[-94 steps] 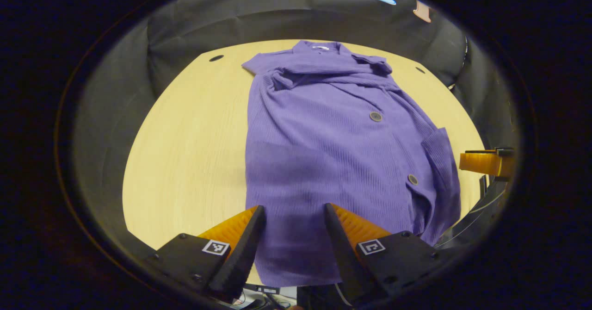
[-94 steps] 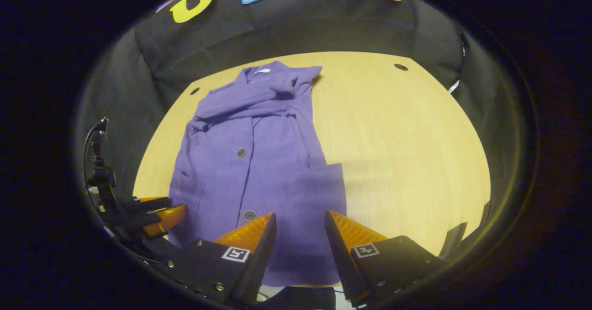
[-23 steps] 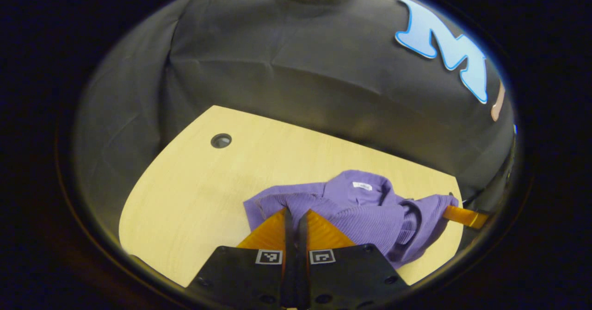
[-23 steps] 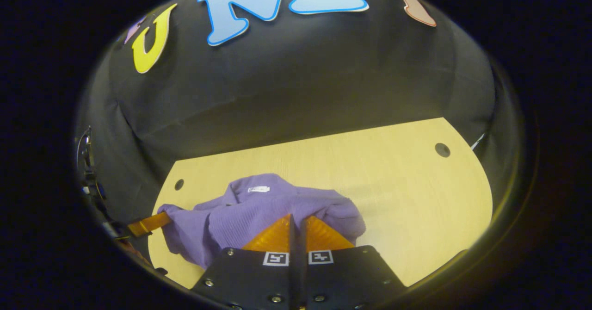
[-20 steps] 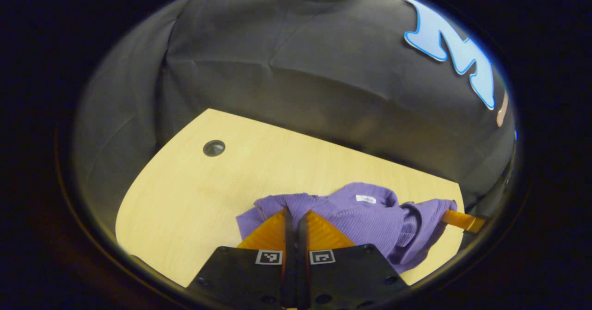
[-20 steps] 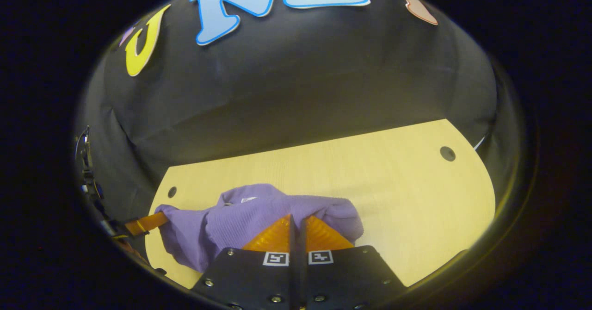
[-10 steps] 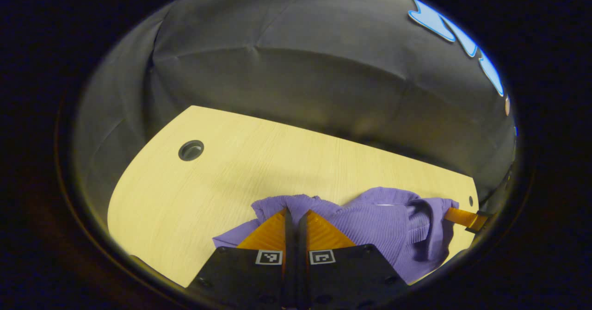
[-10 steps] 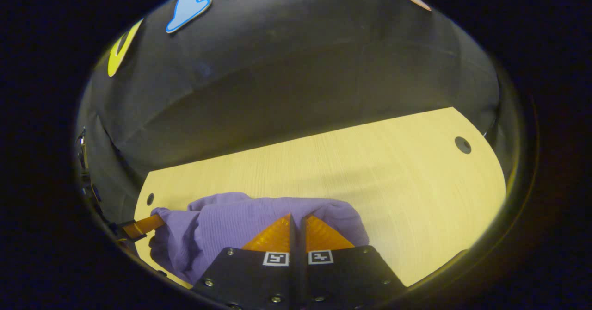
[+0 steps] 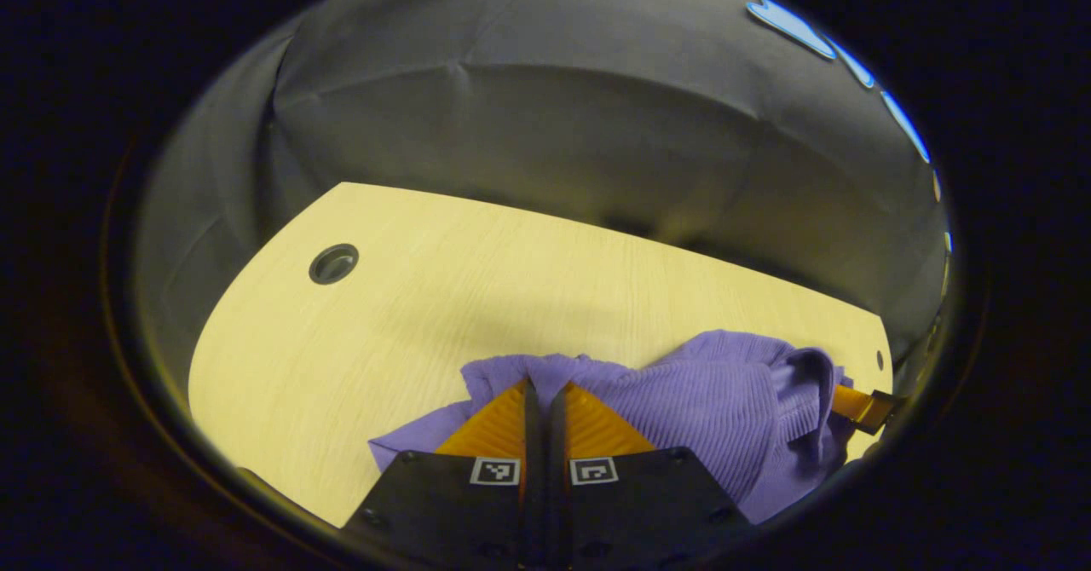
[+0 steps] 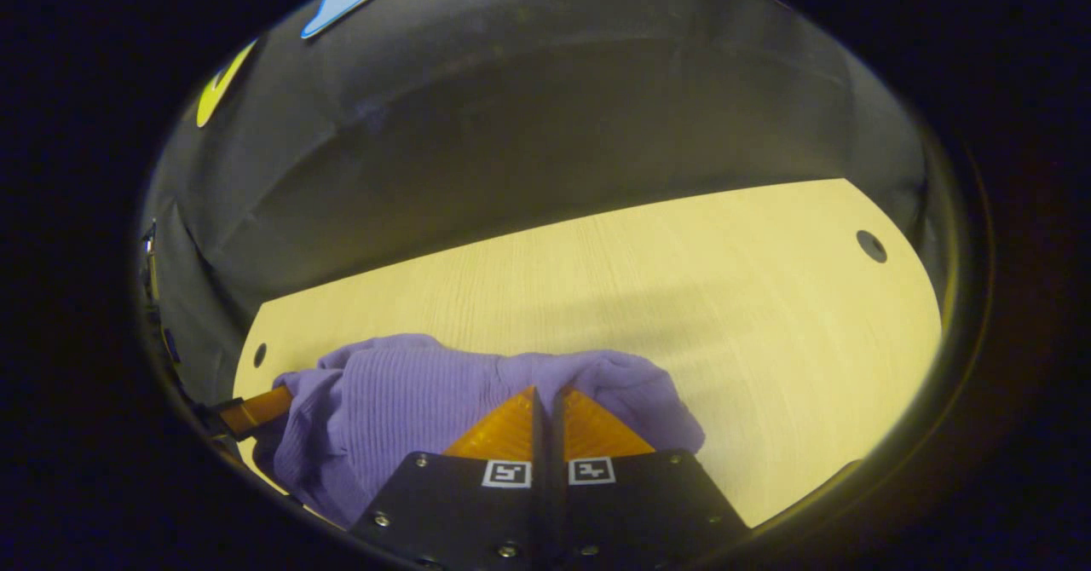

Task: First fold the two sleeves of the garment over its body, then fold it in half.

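Both the left claw [image 9: 539,392] and right claw [image 10: 545,399] are gripping the bunched purple garment [image 9: 716,400] above the tabletop [image 10: 682,298].

Probably a cloth-walled booth [image 9: 528,128], wooden table [image 9: 409,315]

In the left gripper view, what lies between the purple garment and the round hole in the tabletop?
Bare tabletop: between the garment and the hole, nothing rests on the wood in the left gripper view.

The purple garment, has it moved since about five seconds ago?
Yes. The purple garment lay spread flat along the table; now its near hem is carried toward the far edge, bunched.
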Tool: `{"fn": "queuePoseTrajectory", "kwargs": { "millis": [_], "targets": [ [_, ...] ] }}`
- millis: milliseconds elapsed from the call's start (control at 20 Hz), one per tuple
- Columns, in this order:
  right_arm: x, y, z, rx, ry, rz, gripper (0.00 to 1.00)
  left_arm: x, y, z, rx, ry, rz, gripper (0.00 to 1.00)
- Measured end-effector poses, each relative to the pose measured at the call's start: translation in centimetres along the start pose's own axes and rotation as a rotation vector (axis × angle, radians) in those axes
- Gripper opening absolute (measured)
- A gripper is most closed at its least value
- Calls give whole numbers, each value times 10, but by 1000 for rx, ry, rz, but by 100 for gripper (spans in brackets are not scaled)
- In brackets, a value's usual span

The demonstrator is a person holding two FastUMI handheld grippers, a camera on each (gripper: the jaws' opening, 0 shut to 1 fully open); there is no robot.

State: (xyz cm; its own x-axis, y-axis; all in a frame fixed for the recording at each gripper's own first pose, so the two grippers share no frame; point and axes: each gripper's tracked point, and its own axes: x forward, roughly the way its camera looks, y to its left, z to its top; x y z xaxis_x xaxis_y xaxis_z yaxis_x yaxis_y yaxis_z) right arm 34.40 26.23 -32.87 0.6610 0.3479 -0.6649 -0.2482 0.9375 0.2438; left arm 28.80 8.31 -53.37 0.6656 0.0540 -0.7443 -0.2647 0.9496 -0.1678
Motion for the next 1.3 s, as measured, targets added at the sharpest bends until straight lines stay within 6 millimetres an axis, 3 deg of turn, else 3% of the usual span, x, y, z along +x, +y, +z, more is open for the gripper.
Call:
{"fn": "queuePoseTrajectory", "kwargs": {
  "millis": [250, 450, 600, 700, 850, 950, 1000, 1300],
  "targets": [
    [-2, -2, -2, 18, 4, 8, 2, 2, 0, -4, 38, -11, 21, 7],
    [-6, -2, -5, 14, 7, 1, 11, 0, -1, -4, 35, -13, 14, 24],
    [-20, 6, 1, 18, -11, 24, 42, -11, -5, 3, 34, -33, -7, 46],
    [-31, 7, 11, -11, -45, 14, 59, -25, -10, 7, 37, -44, -21, 52],
    [-62, 18, 29, -28, -93, 26, 62, -57, -23, 21, 33, -83, -55, 52],
    [-90, 26, 41, -37, -129, 36, 57, -84, -31, 32, 53, -110, -68, 53],
    [-104, 29, 47, -47, -150, 40, 62, -99, -35, 38, 62, -129, -79, 52],
    [-210, 55, 71, -110, -279, 68, 62, -207, -54, 79, 116, -271, -128, 51]
  ]
}}
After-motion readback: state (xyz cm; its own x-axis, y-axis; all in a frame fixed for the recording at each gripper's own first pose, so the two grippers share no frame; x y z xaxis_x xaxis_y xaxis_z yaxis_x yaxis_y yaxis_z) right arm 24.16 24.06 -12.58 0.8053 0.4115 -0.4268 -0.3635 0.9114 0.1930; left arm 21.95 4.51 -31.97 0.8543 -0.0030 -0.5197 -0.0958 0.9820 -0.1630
